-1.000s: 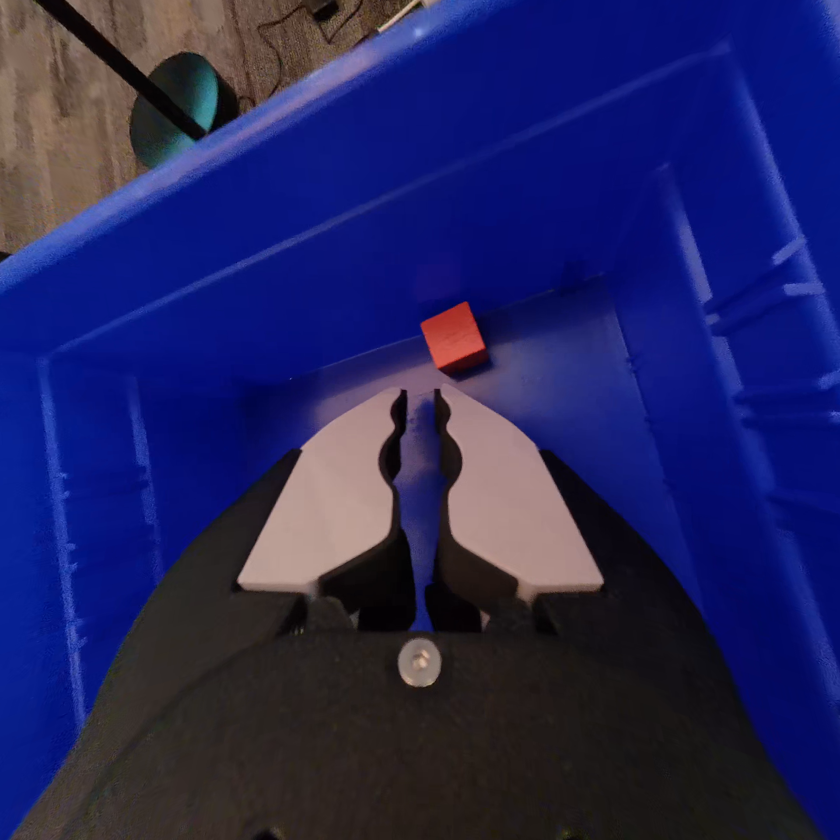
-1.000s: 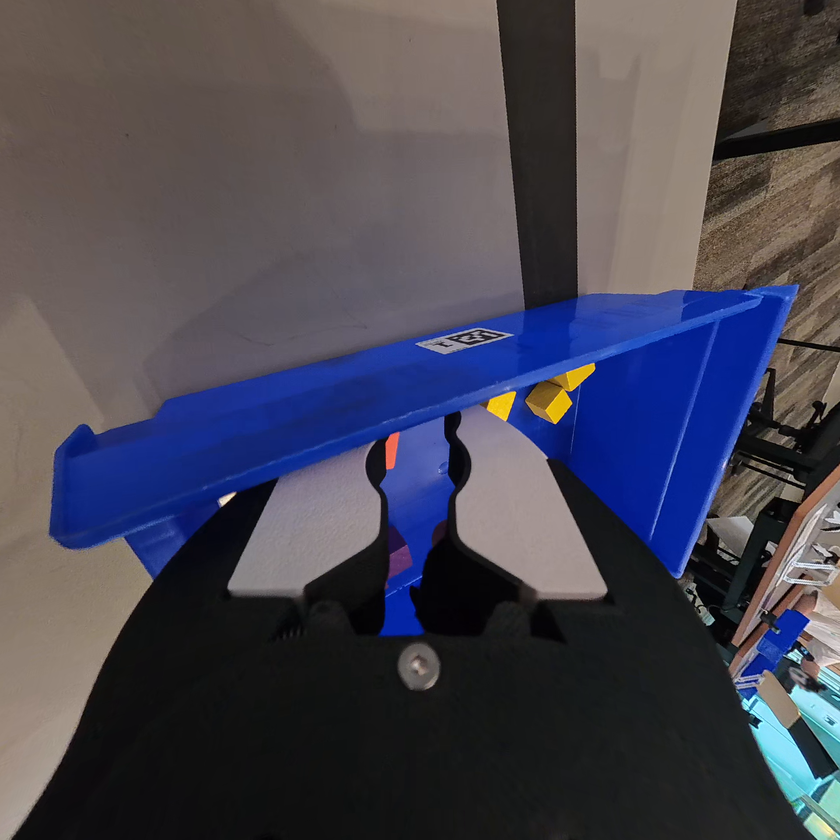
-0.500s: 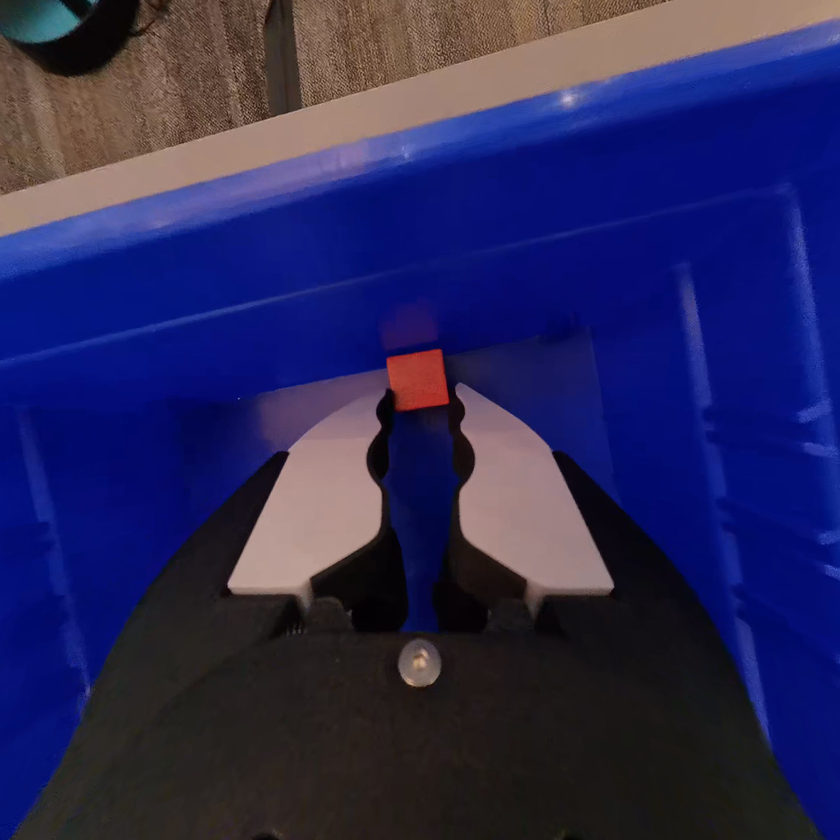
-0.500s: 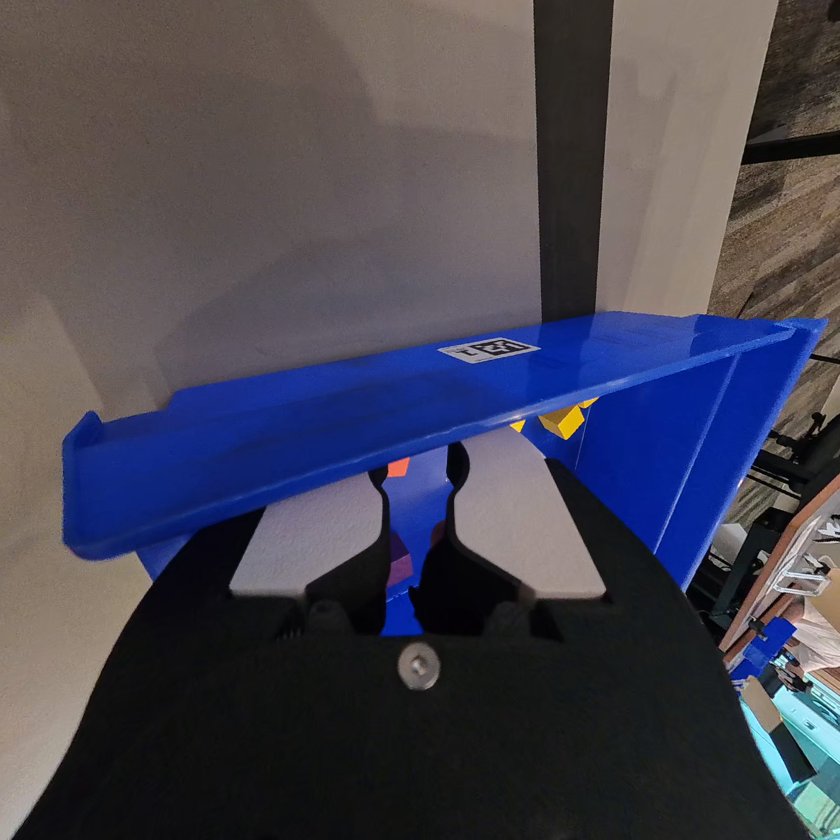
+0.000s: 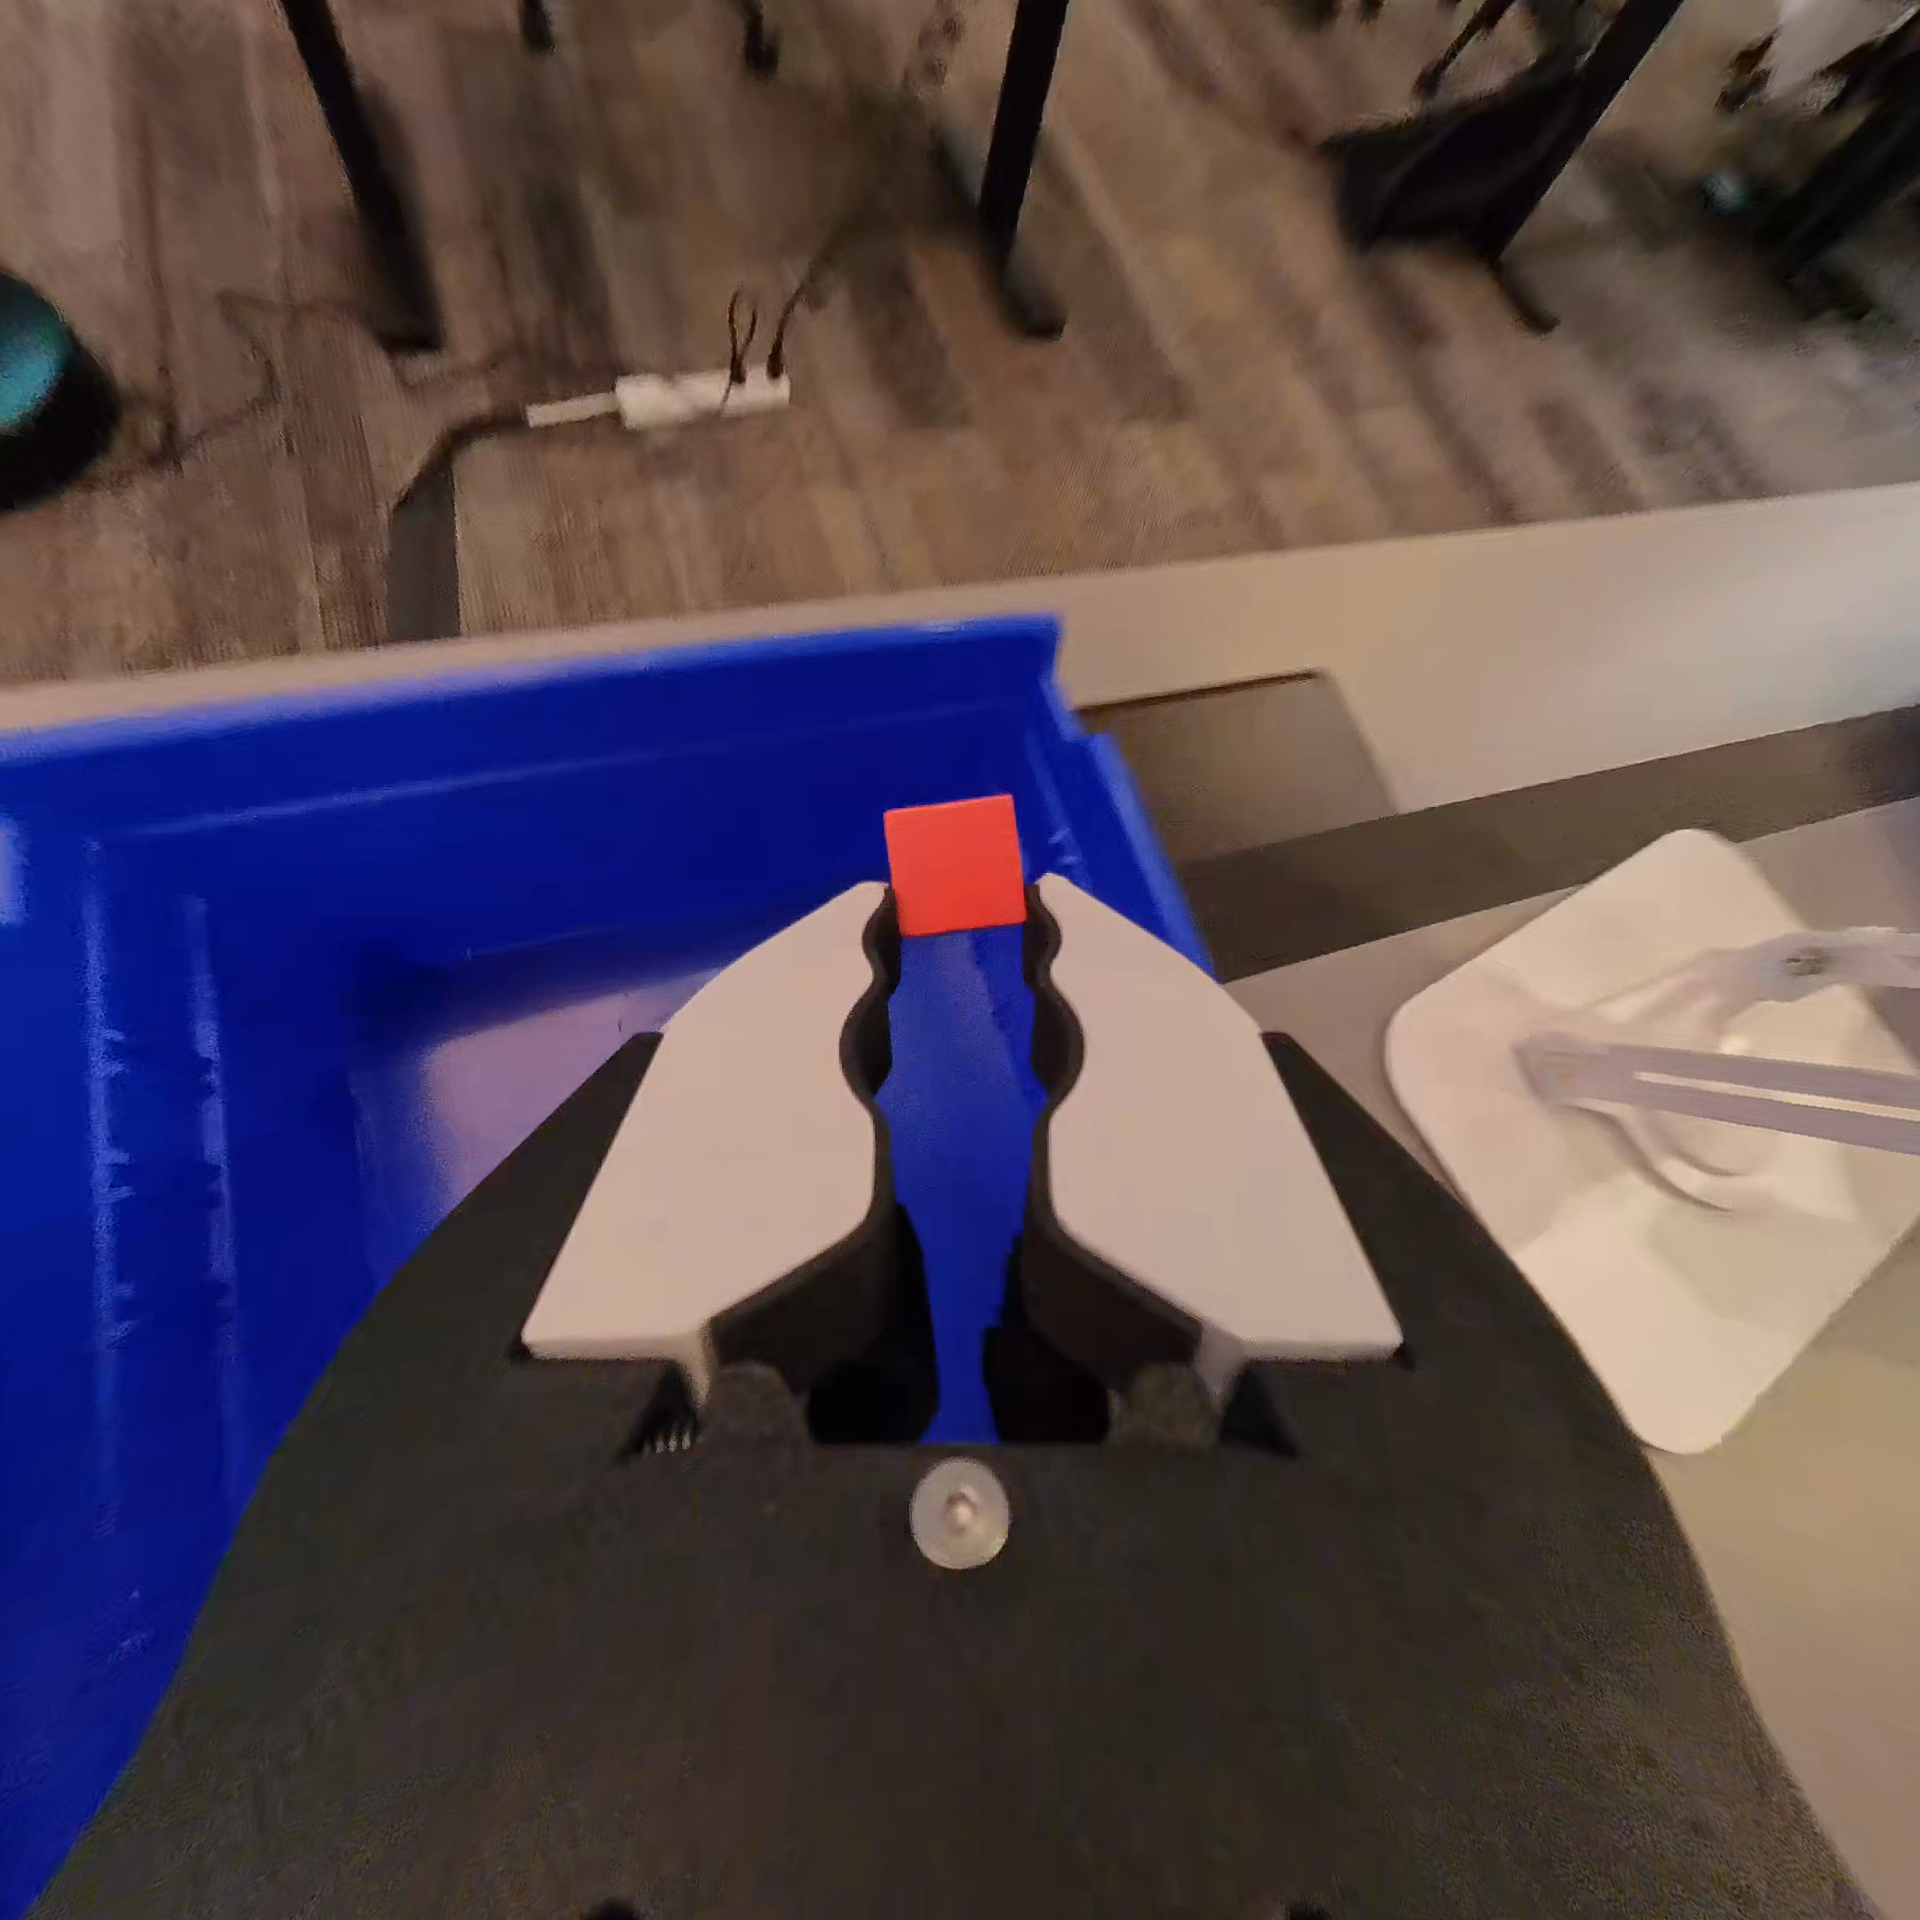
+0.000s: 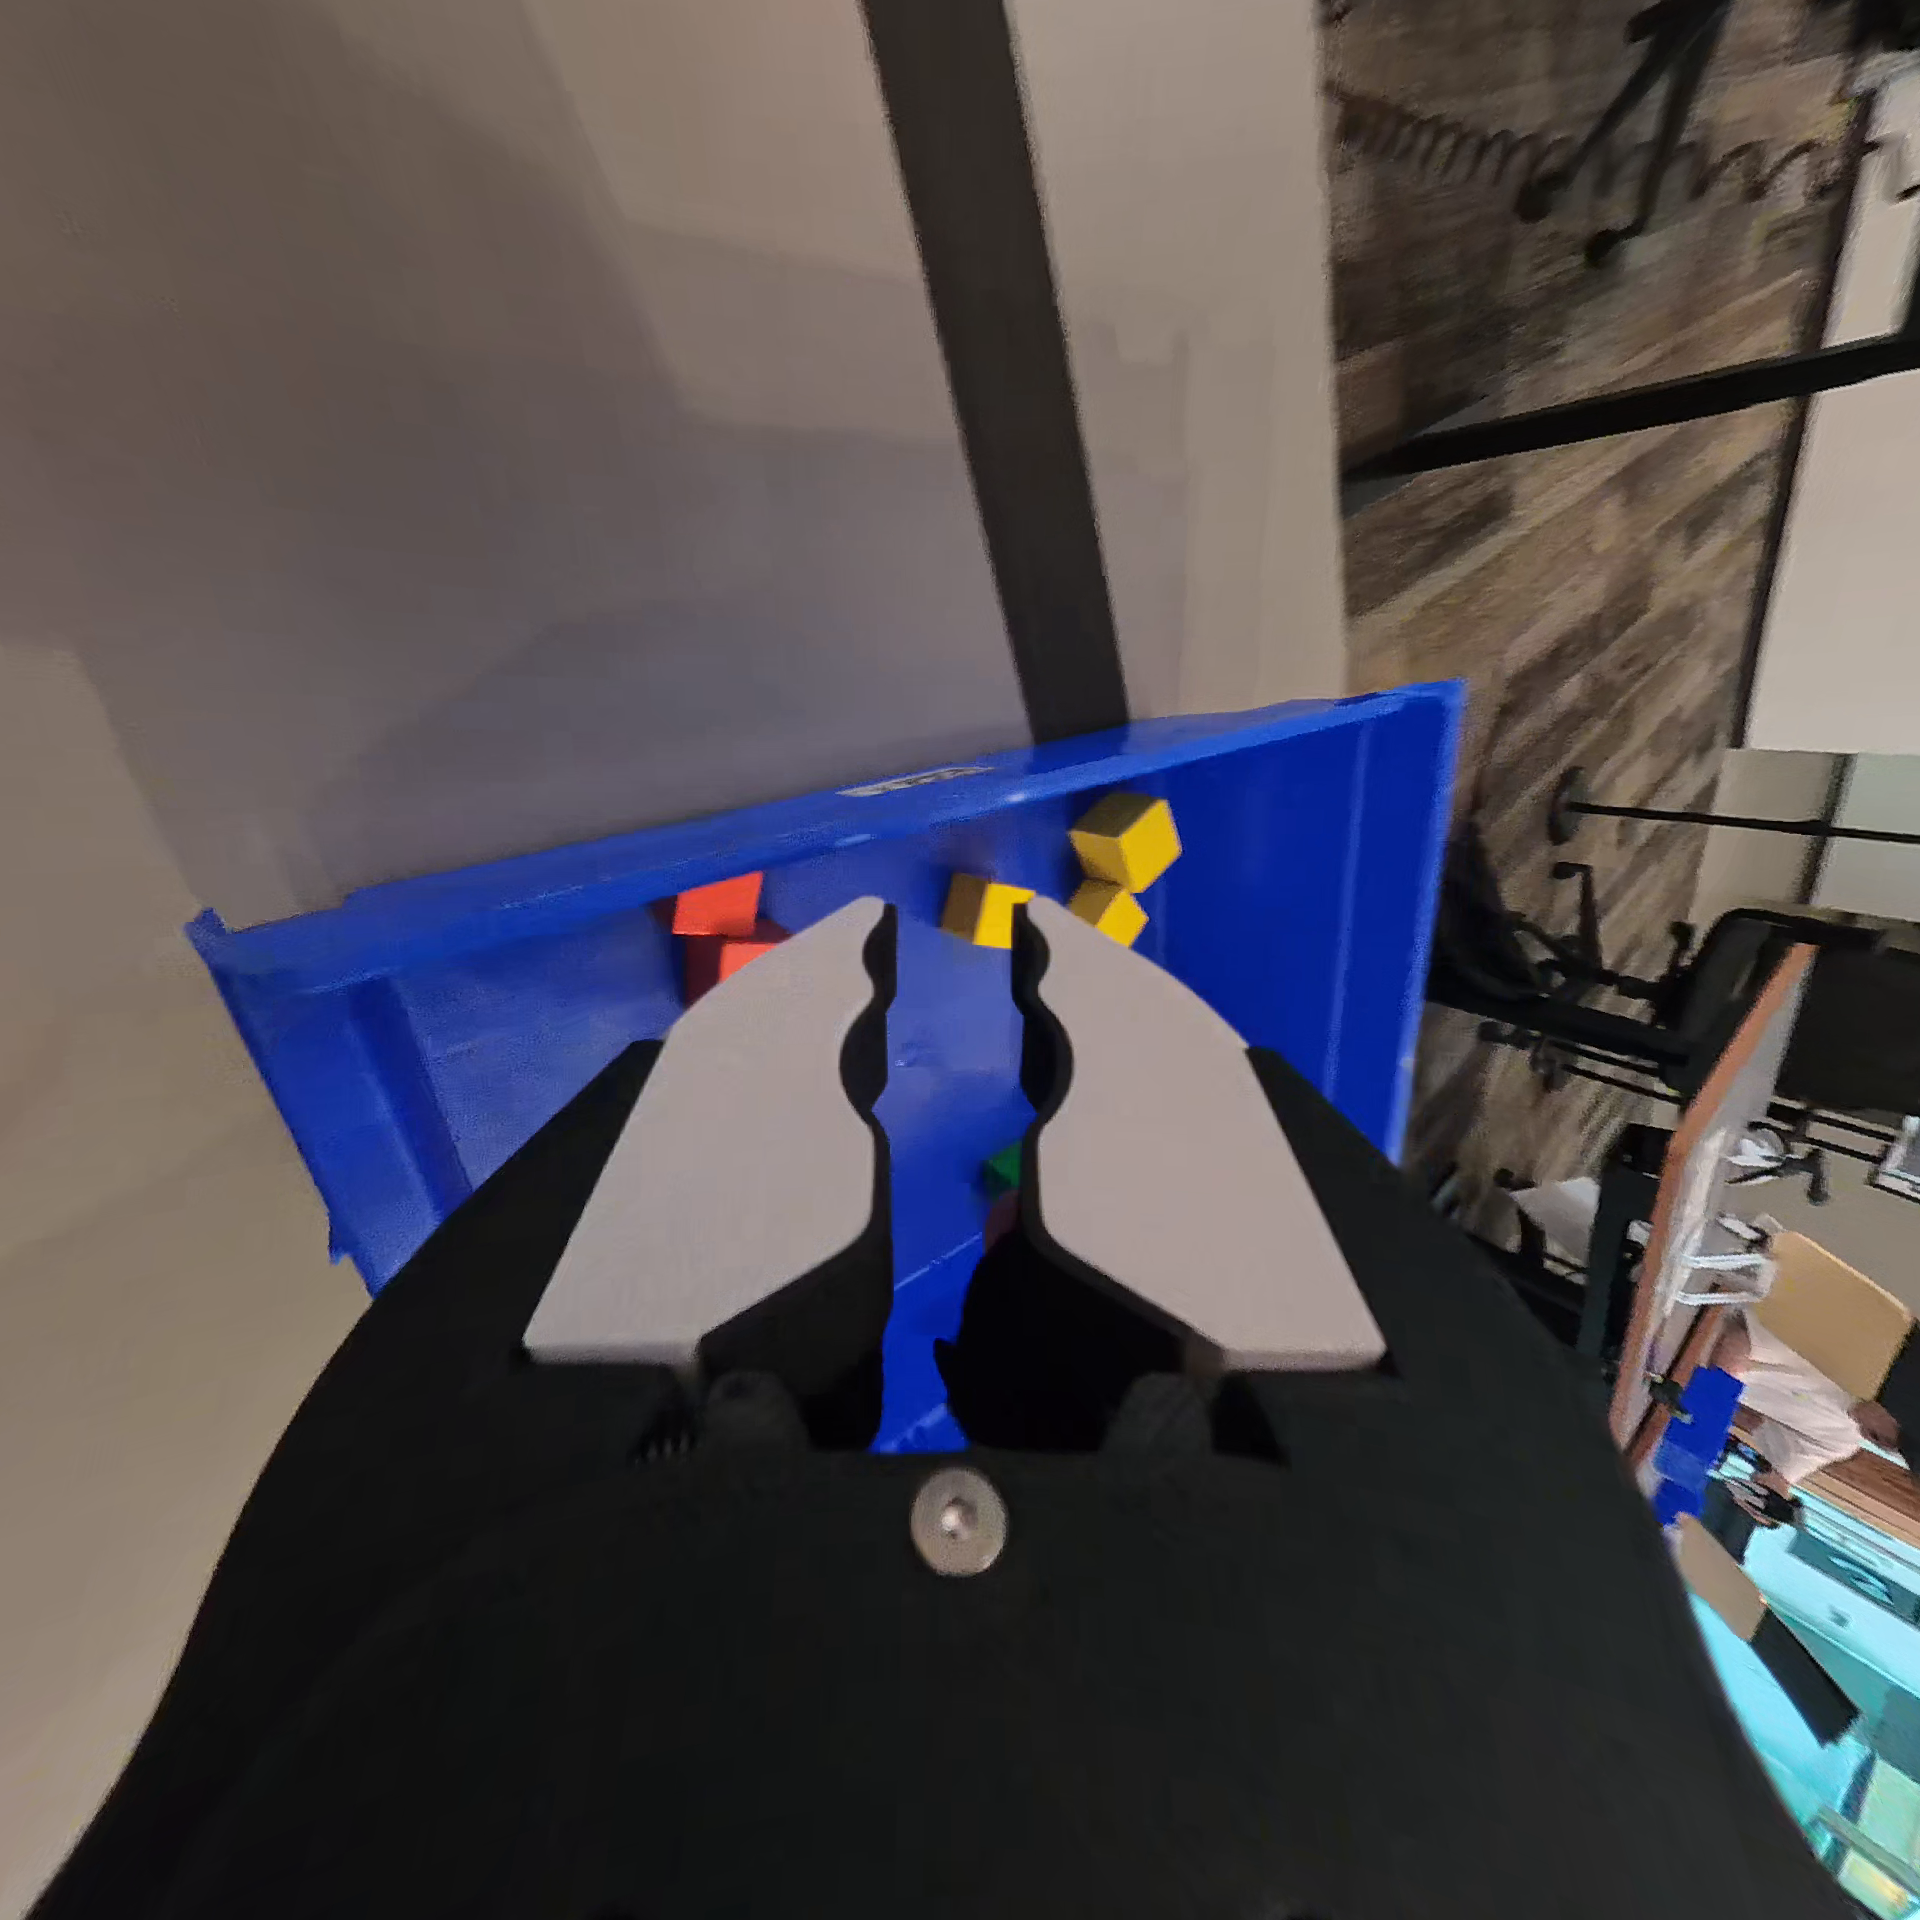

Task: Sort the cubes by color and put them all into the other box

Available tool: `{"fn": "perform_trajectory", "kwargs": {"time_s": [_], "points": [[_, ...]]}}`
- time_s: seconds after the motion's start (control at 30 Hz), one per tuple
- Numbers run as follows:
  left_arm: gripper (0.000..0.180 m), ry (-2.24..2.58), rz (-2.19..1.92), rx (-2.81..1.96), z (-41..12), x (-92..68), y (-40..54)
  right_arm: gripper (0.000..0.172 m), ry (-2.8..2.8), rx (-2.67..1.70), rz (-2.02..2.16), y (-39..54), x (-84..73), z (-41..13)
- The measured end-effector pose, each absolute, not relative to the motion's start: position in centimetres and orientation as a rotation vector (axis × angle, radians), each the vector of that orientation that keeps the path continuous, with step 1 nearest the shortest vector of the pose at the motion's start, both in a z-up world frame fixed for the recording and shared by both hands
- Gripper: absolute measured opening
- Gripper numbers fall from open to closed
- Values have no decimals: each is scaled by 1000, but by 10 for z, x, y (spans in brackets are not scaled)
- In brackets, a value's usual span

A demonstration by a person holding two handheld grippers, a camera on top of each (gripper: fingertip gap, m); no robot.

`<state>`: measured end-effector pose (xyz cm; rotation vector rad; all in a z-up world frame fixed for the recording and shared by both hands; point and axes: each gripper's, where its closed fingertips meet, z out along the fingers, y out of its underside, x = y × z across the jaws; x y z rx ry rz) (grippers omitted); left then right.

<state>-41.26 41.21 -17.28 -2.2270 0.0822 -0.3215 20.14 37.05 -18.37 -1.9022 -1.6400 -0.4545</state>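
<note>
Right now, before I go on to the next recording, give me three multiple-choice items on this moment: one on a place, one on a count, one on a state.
1. Where is the red cube nearest the left gripper?
A. between its fingertips
B. on the floor
C. on the white pad

2. How many yellow cubes show in the right wrist view?
A. none
B. three
C. six

3. How do the right gripper's fingers stand?
A. closed on a yellow cube
B. closed on a green cube
C. apart, holding nothing

Answers:
1 A: the red cube sits between the tips of the left gripper, above the blue box.
2 B: three yellow cubes lie in the other blue box.
3 C: the right gripper shows only box floor between its fingers.
</note>
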Motion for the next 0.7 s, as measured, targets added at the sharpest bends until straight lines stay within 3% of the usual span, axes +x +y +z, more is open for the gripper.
{"fn": "perform_trajectory", "kwargs": {"time_s": [0.2,0.4,0.7], "points": [[23,191,-501,-1950,-72,-361,371,24,-1521,-1622,-409,355,160,-113],[23,427,-708,-1747,-6,-262,318,30,-1380,-1212,-283,315,87,-38],[22,766,-1321,-1562,-14,-50,247,41,-1297,-829,-67,245,-2,-12]]}}
